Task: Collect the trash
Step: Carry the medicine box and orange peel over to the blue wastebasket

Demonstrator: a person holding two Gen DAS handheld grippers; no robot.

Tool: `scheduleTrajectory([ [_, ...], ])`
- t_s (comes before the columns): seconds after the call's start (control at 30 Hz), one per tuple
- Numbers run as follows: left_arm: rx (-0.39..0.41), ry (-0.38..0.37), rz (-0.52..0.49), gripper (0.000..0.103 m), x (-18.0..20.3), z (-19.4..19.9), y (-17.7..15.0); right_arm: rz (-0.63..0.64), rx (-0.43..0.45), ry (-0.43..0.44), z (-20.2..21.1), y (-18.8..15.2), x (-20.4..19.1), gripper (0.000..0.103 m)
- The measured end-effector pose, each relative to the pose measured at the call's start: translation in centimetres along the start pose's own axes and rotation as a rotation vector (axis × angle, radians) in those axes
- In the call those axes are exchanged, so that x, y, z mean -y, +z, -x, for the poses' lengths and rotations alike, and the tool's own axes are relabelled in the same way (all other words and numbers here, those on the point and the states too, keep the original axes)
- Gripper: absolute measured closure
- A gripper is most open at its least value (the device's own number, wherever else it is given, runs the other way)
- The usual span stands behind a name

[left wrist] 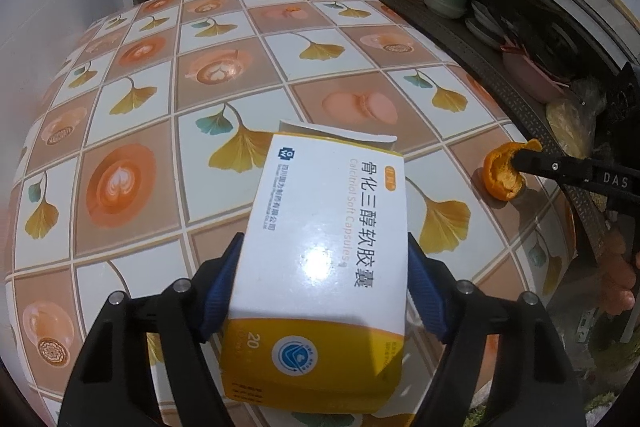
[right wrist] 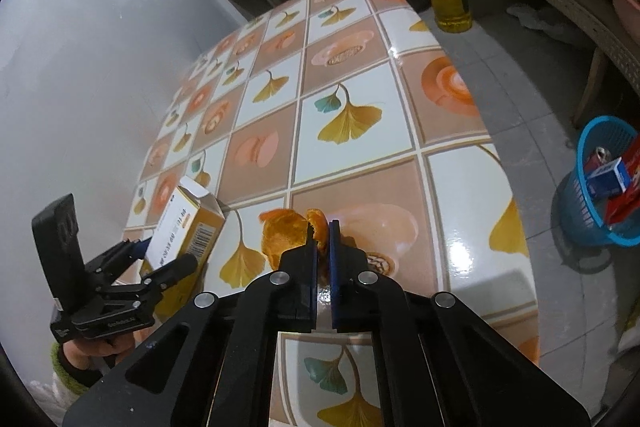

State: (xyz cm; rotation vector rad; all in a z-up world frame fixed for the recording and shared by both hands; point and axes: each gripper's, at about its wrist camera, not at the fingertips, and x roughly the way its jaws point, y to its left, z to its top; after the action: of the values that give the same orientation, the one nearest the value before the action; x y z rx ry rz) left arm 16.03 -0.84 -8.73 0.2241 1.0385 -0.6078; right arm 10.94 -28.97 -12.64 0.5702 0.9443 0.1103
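Orange peel [right wrist: 280,235] curled, pithy; medicine box [left wrist: 324,247] glossy cardboard.

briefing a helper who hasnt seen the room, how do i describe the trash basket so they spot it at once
Start at the table with the ginkgo-leaf and coffee-cup tiled cloth, then look down at the grey floor off its right edge. The blue plastic basket stands there, by a wooden bench leg. It is the only blue mesh container, already holding small red and blue boxes.
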Motion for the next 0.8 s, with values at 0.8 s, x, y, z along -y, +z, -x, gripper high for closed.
scheduleTrajectory([
  [0.8, 0.061, -0.251, -0.319, 0.030, 16.9, 1.6, 8.7, -0.291, 0.385, -0.081, 16.5, -3.6, 13.5, 0.100],
])
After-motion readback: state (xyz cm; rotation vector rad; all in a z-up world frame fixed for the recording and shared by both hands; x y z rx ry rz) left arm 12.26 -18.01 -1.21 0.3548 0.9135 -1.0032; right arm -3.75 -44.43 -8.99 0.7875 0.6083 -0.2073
